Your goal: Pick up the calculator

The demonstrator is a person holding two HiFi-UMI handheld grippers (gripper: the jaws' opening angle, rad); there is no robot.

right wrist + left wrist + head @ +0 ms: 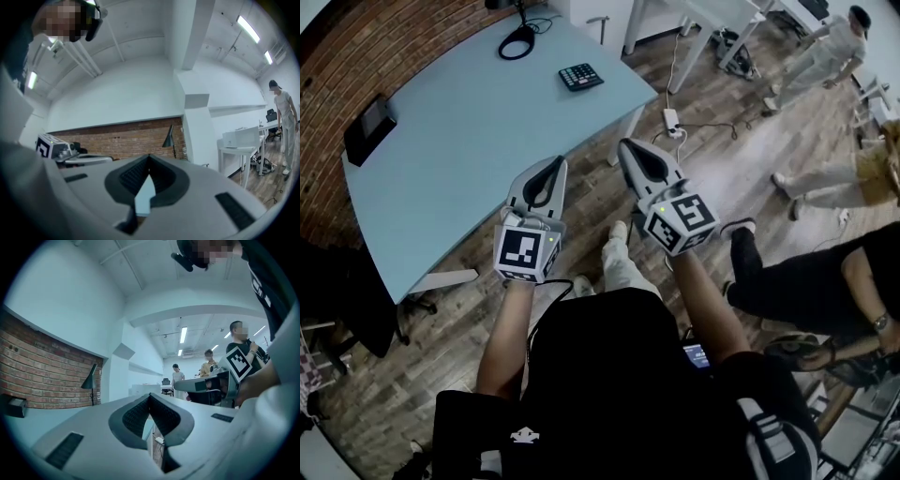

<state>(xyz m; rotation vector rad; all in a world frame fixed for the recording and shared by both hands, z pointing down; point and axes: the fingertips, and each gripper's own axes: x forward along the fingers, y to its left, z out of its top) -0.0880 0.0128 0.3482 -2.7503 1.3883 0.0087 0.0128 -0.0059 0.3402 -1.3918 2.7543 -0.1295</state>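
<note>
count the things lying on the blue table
3: the calculator near the far right edge, a black ring-shaped object at the far end, and a dark flat device at the left edge. The far end is cut off, so more may be hidden.

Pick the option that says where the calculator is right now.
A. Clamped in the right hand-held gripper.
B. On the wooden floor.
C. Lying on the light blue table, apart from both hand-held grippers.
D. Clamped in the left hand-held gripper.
C: the calculator lies on the light blue table. The left hand-held gripper and right hand-held gripper are short of it, jaws together with nothing between them.
</note>
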